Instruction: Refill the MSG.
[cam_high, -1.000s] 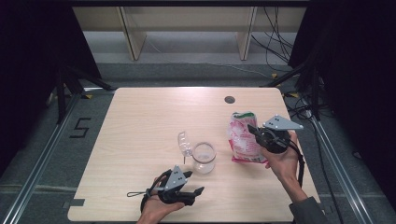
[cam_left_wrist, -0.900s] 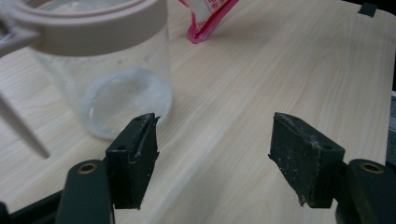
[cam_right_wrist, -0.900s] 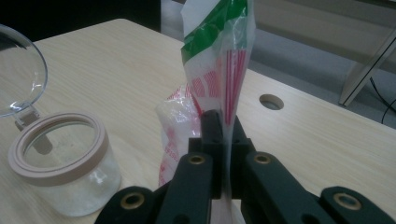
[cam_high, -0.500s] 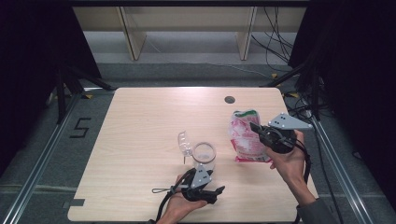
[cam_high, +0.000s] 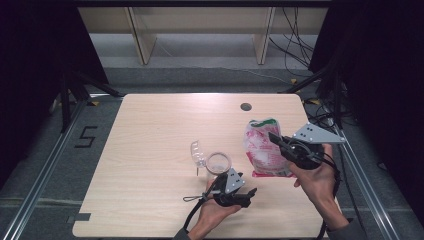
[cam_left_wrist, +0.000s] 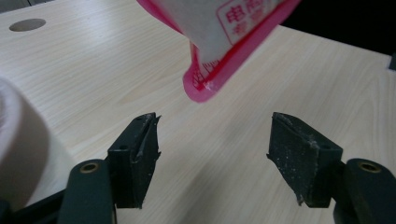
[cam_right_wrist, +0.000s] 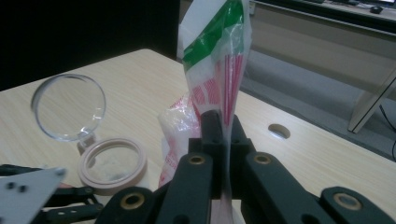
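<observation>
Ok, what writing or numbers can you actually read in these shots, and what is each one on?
"5": a dark numeral marked on the grey floor left of the table.
"电": first red character in a red-framed box on the pink and white bag clamped in the right tool; the characters after it and the row below are cropped and blurred, not readable.
Red print elsewhere on the bag: too small to read.

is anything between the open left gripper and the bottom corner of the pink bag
Nothing visible. In the left gripper view the left gripper has its fingers spread, and the pink plastic bag hangs just ahead of and above them, its corner over bare wooden table. The right gripper holds the bag higher up.
</observation>
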